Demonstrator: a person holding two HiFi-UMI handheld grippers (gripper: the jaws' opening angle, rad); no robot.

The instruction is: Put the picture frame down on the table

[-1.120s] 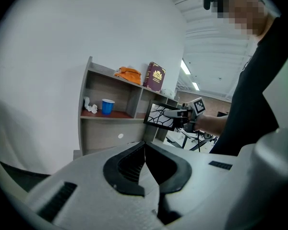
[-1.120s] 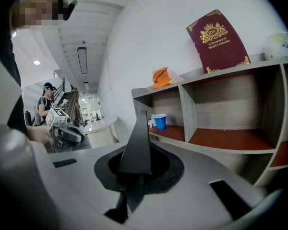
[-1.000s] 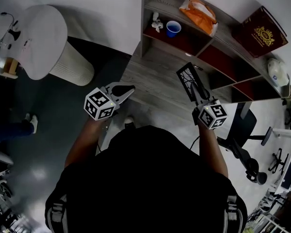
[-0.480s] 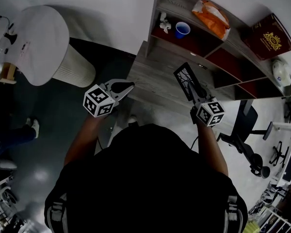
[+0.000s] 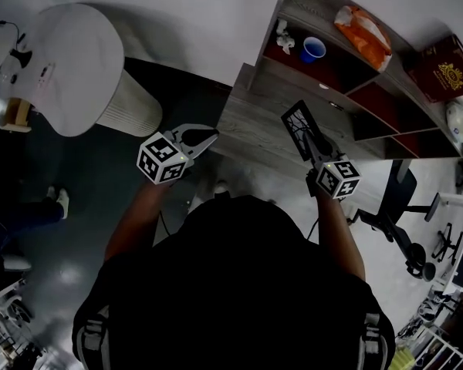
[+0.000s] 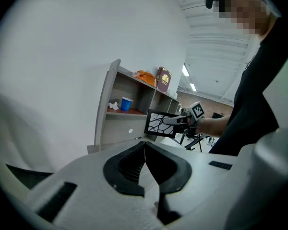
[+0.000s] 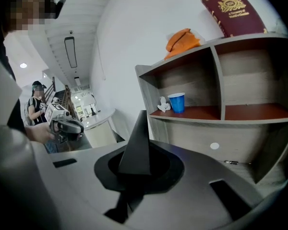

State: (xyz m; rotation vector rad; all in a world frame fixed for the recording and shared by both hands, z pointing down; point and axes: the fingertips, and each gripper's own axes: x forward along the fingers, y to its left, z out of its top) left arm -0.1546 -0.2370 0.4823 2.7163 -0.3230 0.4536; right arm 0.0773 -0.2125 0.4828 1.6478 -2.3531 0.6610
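As the right tool (image 5: 312, 140) was clamped on the picture frame (image 5: 296, 120), the frame hung in the air over the grey wooden counter (image 5: 251, 122), clear of its surface. It stuck out forward and upward from the tool's tips. Its long axis ran on in line with the tool toward the shelf unit (image 5: 355, 75), so the bare counter lay below and just ahead of it. Only the right hand had it, and setting it down looked like a matter of lowering that hand. The frame was thin and black-rimmed, with a pale panel crossed by black branching lines (image 6: 159, 123). Seen from the right gripper view it was a dark edge-on wedge (image 7: 137, 143). The left tool (image 5: 205, 137) was closed and empty, well apart from the frame by the counter's near left corner.
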